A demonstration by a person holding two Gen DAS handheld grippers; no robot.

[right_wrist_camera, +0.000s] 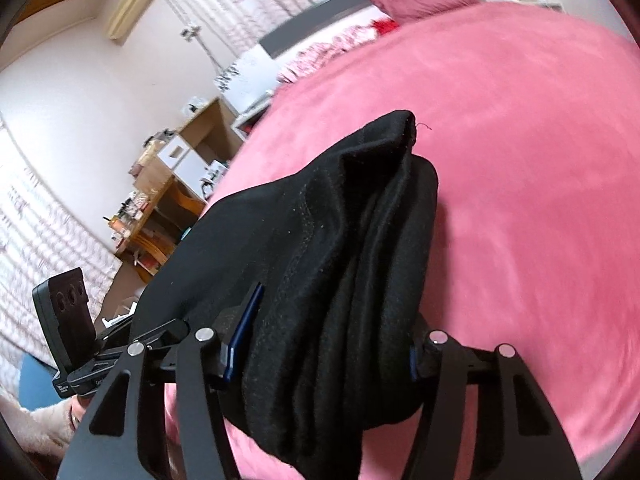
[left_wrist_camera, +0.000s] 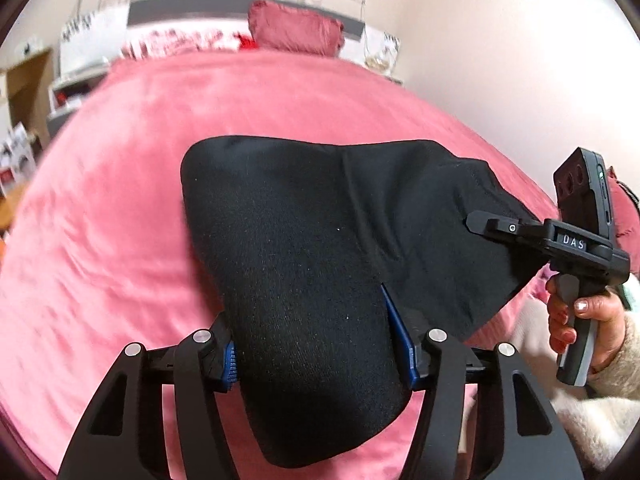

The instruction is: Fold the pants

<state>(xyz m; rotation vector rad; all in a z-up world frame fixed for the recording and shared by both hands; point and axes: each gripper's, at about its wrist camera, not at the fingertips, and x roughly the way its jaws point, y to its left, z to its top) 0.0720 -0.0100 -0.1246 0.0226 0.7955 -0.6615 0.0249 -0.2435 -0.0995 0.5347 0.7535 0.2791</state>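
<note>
Both grippers' fingers pinch pants — bunched between.

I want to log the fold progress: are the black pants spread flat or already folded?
Folded: the black pants show several stacked layers, bunched between both hand-held grippers above the pink bedcover.

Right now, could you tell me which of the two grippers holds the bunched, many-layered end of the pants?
The right gripper: the black pants hang between its fingers in thick folds, whereas the left gripper holds a smooth, flat end.
</note>
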